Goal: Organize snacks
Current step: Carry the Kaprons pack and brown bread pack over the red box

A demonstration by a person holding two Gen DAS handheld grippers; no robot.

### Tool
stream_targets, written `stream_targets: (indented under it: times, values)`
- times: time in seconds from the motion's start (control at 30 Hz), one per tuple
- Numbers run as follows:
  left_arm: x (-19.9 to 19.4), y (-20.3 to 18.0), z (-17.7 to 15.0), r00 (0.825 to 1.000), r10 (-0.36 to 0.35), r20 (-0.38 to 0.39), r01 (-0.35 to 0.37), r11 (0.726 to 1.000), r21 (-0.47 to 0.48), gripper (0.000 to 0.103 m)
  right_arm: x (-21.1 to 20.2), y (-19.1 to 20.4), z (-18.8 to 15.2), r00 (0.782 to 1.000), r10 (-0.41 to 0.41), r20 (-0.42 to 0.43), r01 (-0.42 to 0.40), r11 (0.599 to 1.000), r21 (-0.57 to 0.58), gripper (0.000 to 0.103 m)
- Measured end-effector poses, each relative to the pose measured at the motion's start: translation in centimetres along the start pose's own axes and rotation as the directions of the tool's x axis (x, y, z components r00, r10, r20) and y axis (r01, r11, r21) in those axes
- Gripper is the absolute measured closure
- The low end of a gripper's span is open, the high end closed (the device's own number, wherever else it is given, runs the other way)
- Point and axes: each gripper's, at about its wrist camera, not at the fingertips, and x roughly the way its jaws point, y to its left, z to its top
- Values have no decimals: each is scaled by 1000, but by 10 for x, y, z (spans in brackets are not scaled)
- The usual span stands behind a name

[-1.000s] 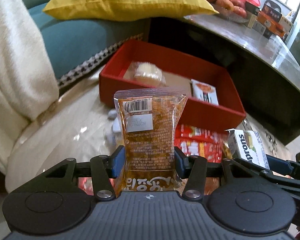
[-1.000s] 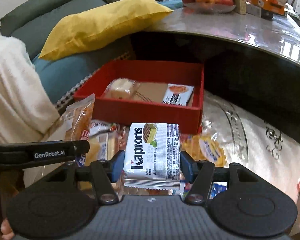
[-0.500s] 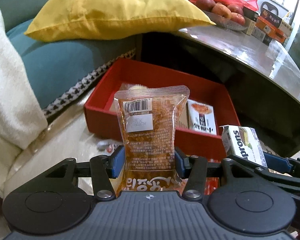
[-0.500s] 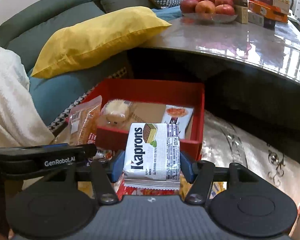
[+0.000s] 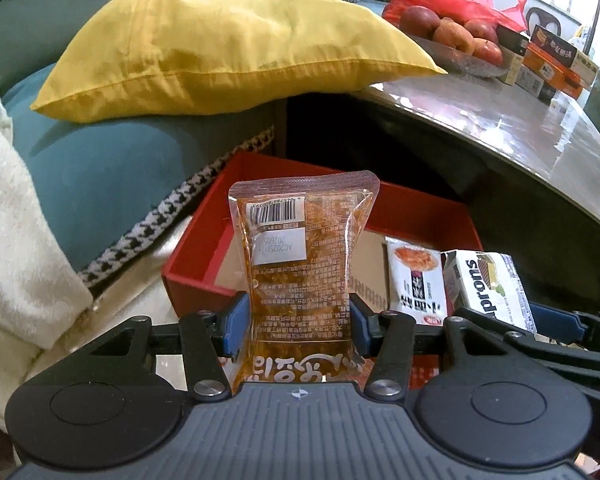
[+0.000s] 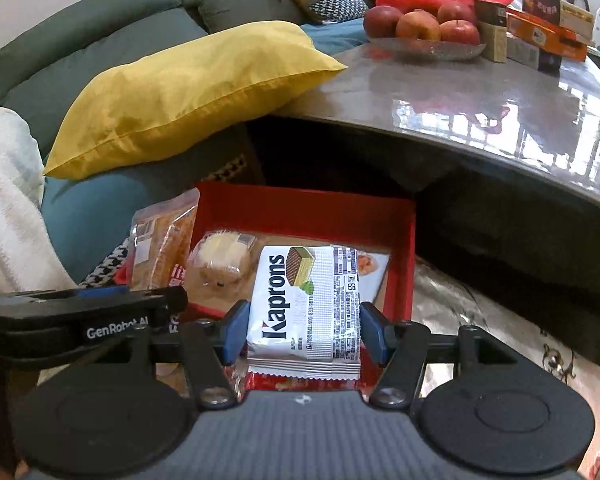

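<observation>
Red box (image 6: 400, 248) open-topped, reachable from above; dark table edge (image 6: 500, 168) overhangs behind; yellow pillow (image 6: 180, 96) crowds left.

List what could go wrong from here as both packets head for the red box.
1. The left gripper pinches the orange sauce pouch hard enough to waist it; being soft, it could slip or burst.
2. Both grippers sit close together, the Kaprons wafer pack in the right gripper right beside the pouch, so they could collide over the red box.
3. A wrapped bun and a white packet already lie inside; dropped items may land on them.
</observation>
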Motion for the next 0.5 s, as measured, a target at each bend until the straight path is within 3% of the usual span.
stream_targets:
  times: [0.5]
  values:
    - [24,-5,23,999,39,13,-39,999,13,43,29,-6,21,1000,-21,-6,20,1000,-8,49]
